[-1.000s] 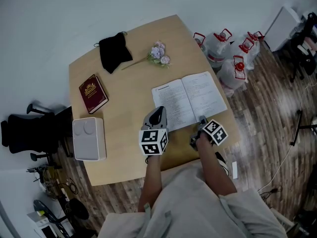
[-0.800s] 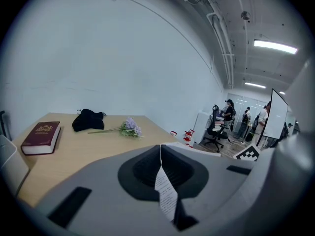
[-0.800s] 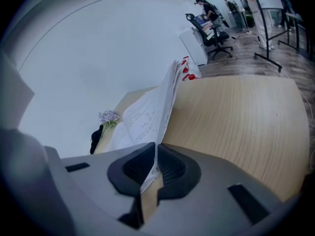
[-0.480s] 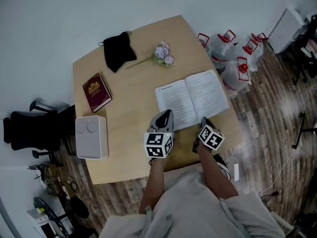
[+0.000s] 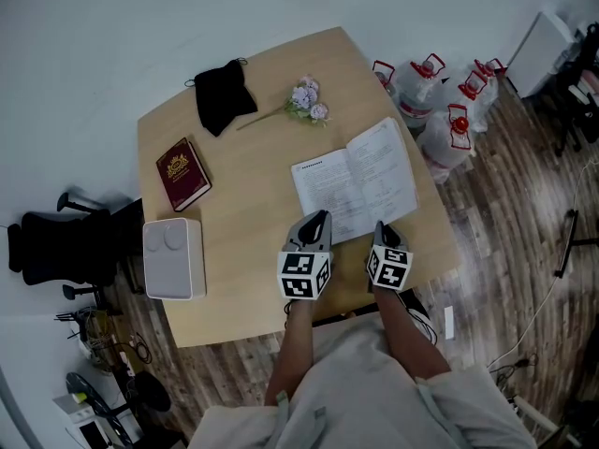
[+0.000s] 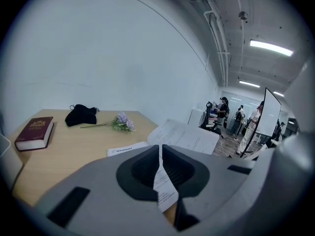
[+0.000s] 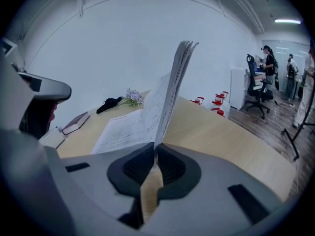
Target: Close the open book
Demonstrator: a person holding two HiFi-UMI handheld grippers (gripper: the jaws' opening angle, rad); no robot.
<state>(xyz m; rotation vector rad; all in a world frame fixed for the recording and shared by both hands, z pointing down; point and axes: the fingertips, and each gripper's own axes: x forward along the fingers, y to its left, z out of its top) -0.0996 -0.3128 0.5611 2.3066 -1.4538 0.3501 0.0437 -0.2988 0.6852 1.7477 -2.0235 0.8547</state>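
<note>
The open book [image 5: 329,190] lies near the front right of the wooden table [image 5: 243,195]. Its left page is flat. Its right half [image 5: 384,162] is raised off the table and stands nearly upright in the right gripper view [image 7: 170,90]. My right gripper [image 5: 379,228] is shut on the near edge of that raised half [image 7: 154,149]. The left gripper [image 5: 318,219] is shut, with its tips over the near edge of the left page [image 6: 161,147]. Whether it presses on the paper I cannot tell.
A dark red book [image 5: 182,174] and a white box [image 5: 170,260] sit at the table's left. A black cloth [image 5: 223,96] and a flower sprig [image 5: 307,101] lie at the back. Water bottles [image 5: 440,110] stand on the floor at right, a black chair [image 5: 47,251] at left.
The book's right half has come up from flat to steeply tilted as my right gripper rolled and rose with it. My left gripper crept slightly towards the left page.
</note>
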